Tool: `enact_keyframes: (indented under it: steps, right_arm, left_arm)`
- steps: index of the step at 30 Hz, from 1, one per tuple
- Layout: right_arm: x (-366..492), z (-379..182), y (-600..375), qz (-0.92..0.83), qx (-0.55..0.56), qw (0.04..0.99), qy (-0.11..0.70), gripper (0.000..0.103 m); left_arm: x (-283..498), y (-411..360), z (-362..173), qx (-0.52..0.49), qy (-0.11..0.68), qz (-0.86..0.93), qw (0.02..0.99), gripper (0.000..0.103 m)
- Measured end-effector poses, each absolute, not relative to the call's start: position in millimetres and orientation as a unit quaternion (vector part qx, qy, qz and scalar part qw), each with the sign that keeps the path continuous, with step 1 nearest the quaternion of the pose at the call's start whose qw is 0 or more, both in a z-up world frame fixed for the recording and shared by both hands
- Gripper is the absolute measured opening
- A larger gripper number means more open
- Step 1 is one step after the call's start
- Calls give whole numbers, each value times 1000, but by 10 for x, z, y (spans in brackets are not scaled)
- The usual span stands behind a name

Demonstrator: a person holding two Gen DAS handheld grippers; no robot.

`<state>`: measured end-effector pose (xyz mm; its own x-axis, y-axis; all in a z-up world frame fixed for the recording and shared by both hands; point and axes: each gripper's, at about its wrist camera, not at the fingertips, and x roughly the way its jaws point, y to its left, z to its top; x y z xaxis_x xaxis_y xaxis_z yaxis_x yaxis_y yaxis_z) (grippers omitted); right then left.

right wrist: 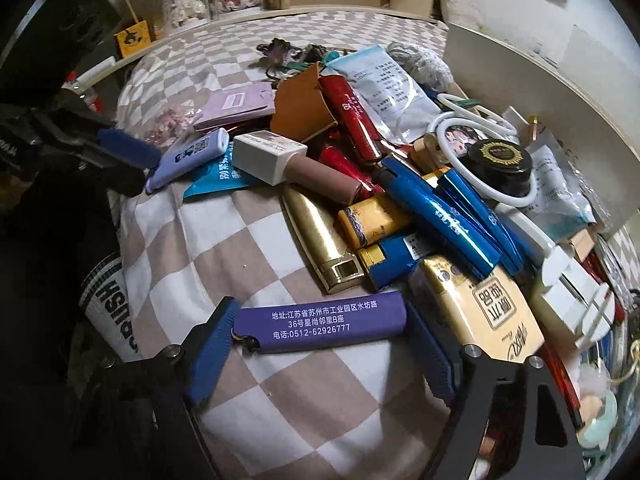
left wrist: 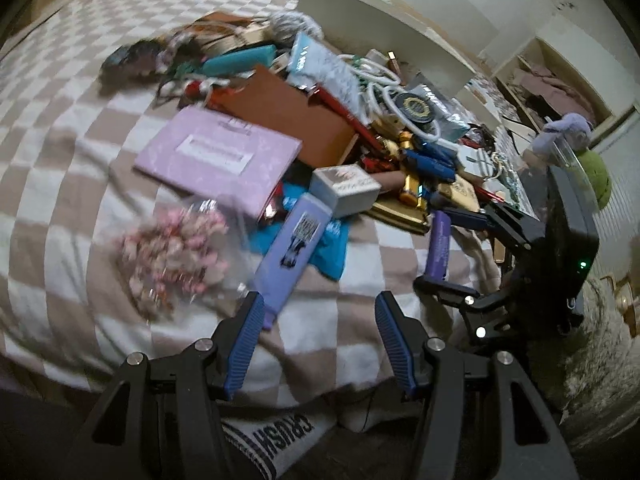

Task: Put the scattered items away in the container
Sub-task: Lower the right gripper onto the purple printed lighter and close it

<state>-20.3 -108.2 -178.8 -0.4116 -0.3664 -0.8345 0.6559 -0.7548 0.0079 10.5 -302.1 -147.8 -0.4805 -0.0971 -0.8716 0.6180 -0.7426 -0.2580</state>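
Straddling the purple lighter (right wrist: 320,322) lengthwise on the blanket (right wrist: 256,240) beside the pile, the right gripper (right wrist: 320,340) stands wide with nothing held, so closing end-to-end risks the lighter skidding or pivoting out.

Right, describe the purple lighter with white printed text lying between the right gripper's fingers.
The flat purple plastic lighter is a slim bar with three lines of white print, an address and phone number, and a dark metal head at its left end. It lies flat on the brown-and-white checked blanket, lengthwise between the right gripper's blue ribbed fingers, which bracket both ends. Contact is unclear.
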Motion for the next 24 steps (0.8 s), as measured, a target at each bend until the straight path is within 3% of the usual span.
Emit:
enact_keyframes:
  steps: [10,24]
  right_arm:
    - [-136,-1801,-1060,-840,453,269,128,83]
    - [-82,-1749,-838,-859,467,206,33,83]
  left_arm:
    - [189,-3101,-1590,466,304,-786,270,62]
    - [-271,-2814,-1660,460,309,-813,178,63]
